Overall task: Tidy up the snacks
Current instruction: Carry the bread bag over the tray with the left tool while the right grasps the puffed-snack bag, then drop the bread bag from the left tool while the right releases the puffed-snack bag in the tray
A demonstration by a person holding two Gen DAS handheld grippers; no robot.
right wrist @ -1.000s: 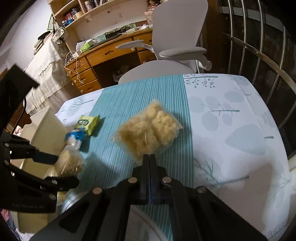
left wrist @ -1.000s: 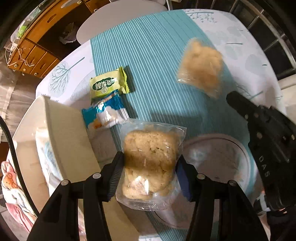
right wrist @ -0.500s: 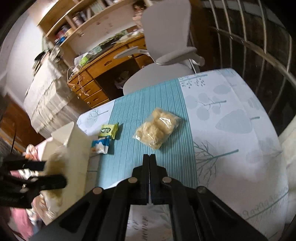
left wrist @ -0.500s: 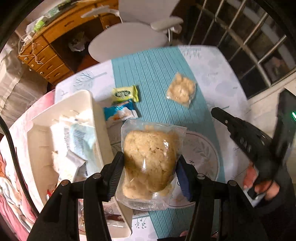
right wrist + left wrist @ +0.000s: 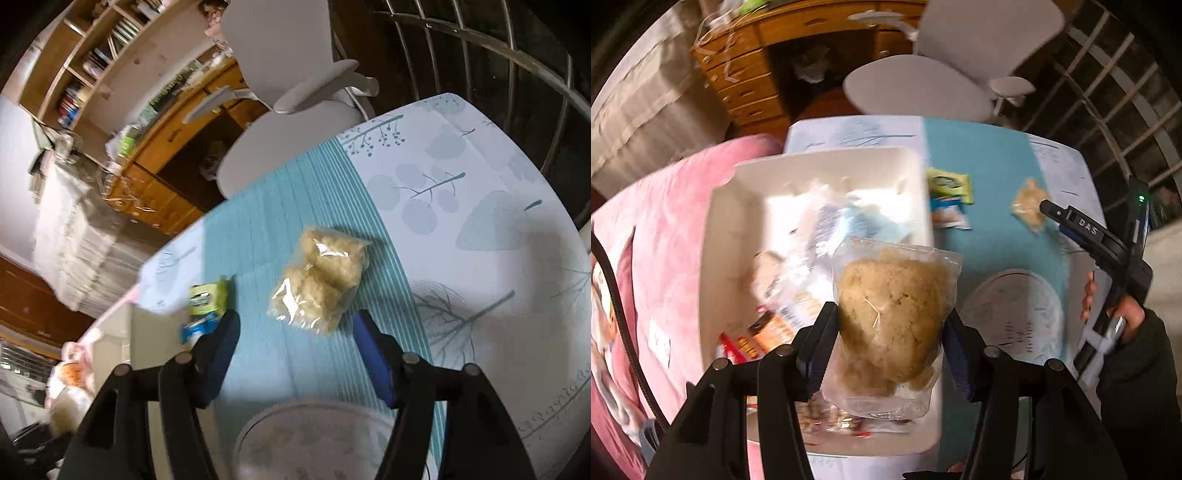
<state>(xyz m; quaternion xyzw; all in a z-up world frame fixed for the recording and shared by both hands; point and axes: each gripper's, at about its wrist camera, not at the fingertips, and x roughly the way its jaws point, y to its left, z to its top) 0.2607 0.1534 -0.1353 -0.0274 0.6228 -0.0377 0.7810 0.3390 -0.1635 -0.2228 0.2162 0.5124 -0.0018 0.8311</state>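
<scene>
My left gripper (image 5: 888,325) is shut on a clear bag of a pale crumbly cake (image 5: 892,317) and holds it above the right part of the white bin (image 5: 731,206), which holds several wrapped snacks. My right gripper (image 5: 295,332) hangs over the teal cloth with its jaws opening and nothing between them. A second clear bag of pale cakes (image 5: 323,278) lies on the cloth just beyond its fingertips. A green packet (image 5: 207,297) and a blue packet (image 5: 197,326) lie left of that bag, beside the bin. In the left wrist view the right gripper (image 5: 1049,212) reaches over that second bag (image 5: 1028,208).
A round white plate (image 5: 314,439) sits on the cloth under my right gripper. A grey office chair (image 5: 291,110) and a wooden desk (image 5: 166,166) stand beyond the table's far edge. A pink cloth (image 5: 657,229) lies left of the bin. A window grille runs along the right.
My left gripper rose and carried its cake bag from beside the plate to over the white bin. My right gripper went from shut to open and rolled, with the loose cake bag nearer its tips.
</scene>
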